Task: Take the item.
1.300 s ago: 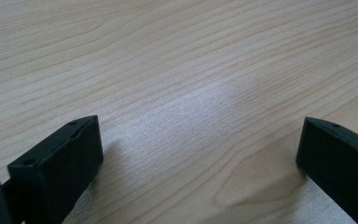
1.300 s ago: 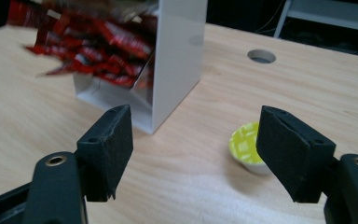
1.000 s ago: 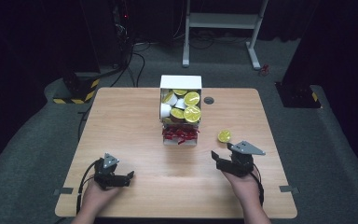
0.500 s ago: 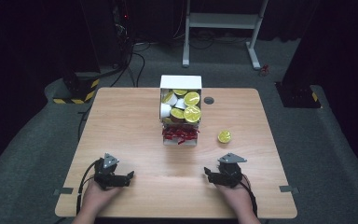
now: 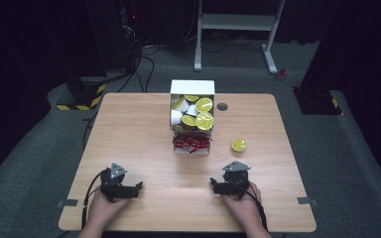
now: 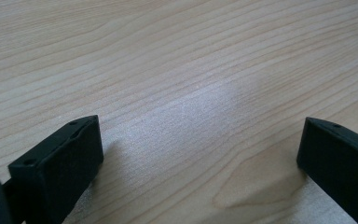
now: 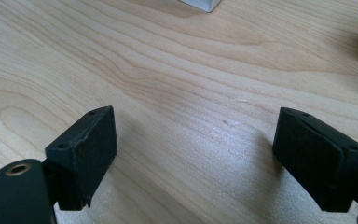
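My jaws stand spread on both sides, nothing between them; the right pair has just been opening over bare wood. My right gripper [image 5: 217,187] rests at the near right of the table [image 5: 129,129], my left gripper [image 5: 134,188] at the near left. The yellow-lidded cup [image 5: 238,145] sits alone just beyond my right gripper, to the right of the white box [image 5: 192,87] of similar cups at the table's middle.
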A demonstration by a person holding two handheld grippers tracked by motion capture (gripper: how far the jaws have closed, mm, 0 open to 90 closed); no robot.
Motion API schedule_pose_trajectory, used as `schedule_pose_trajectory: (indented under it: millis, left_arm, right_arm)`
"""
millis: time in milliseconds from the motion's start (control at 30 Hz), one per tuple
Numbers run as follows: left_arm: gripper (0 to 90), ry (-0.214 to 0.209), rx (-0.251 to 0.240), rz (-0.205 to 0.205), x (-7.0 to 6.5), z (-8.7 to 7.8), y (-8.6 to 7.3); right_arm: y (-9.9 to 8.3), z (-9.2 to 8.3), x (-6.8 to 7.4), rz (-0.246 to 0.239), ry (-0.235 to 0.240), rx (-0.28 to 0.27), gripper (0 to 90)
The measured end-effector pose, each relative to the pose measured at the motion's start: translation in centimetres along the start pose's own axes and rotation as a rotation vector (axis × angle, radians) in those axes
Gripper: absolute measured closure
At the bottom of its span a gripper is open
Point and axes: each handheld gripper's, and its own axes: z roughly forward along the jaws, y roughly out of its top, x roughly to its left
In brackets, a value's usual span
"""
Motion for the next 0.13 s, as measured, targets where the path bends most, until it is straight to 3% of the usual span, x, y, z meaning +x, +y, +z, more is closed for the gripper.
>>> schedule_pose_trajectory:
  millis: [133]
  left_arm:
    - [0.6, 0.0, 0.0, 0.0, 0.0, 0.0, 0.0]
  right_arm:
    - [-0.01, -0.04, 0.11, 0.012, -0.007, 0.002, 13.5]
